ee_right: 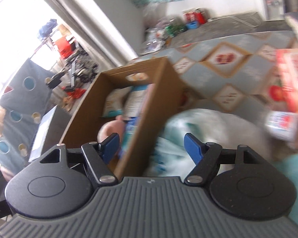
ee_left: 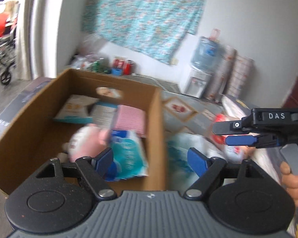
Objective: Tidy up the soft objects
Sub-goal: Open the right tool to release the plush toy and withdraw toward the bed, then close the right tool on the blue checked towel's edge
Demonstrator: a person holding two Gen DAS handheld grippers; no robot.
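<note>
Teal-and-white plastic tissue pack (ee_left: 129, 154) in brown cardboard box (ee_left: 157, 119): light, squashy, slippery; pinch mid-body. Both tongs, left (ee_left: 150, 156) and right (ee_right: 151, 144), released, empty.

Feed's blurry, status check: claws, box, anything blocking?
Both claws, left and right, open, empty. Cardboard box holds soft packs. Nothing blocking.

Daylight floods in from a blown-out opening (ee_right: 8, 10) at the upper left of the right wrist view. Both views show heavy motion blur: the cardboard box (ee_left: 157, 123) and its contents smear, while the camera mounts stay sharp. Fisheye distortion bends the wall edges, and shadows are soft.
</note>
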